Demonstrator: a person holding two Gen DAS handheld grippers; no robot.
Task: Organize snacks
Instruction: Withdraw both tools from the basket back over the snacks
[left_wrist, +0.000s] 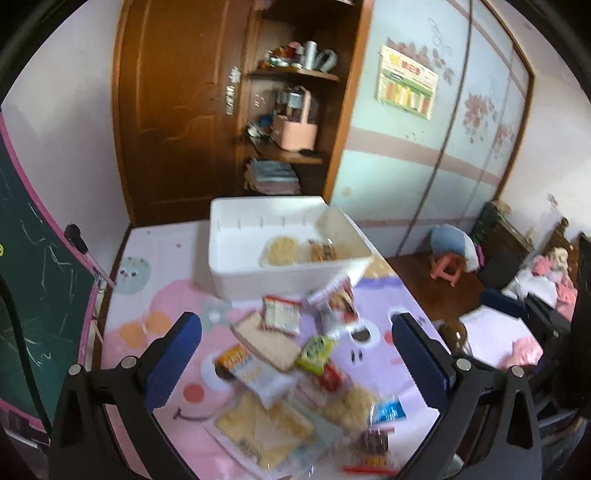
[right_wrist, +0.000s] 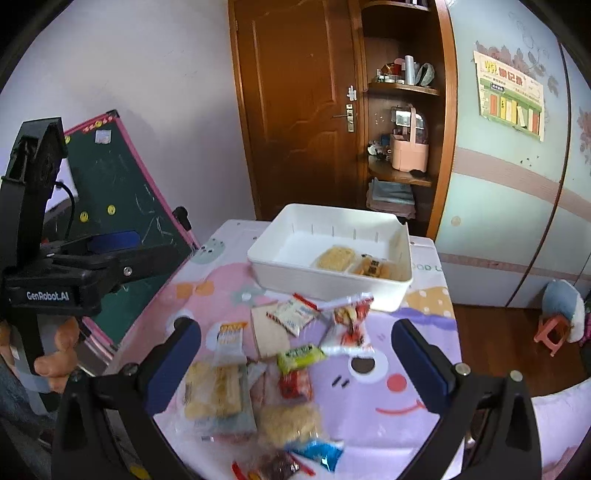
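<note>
Both grippers spread wide and empty above the snack pile.

Left gripper (left_wrist: 297, 354) and right gripper (right_wrist: 295, 358) hovering open over loose packets heaped at the near edge of the cartoon-print tabletop (right_wrist: 413, 369). Directly ahead of both: sandwich packet (right_wrist: 267, 332), long axis running away toward the white bin (right_wrist: 325, 284) at the far edge, two snacks already inside. Green packet (right_wrist: 300, 356) just right of the sandwich. Nearer arm hard to judge; right likely centred better.
</note>
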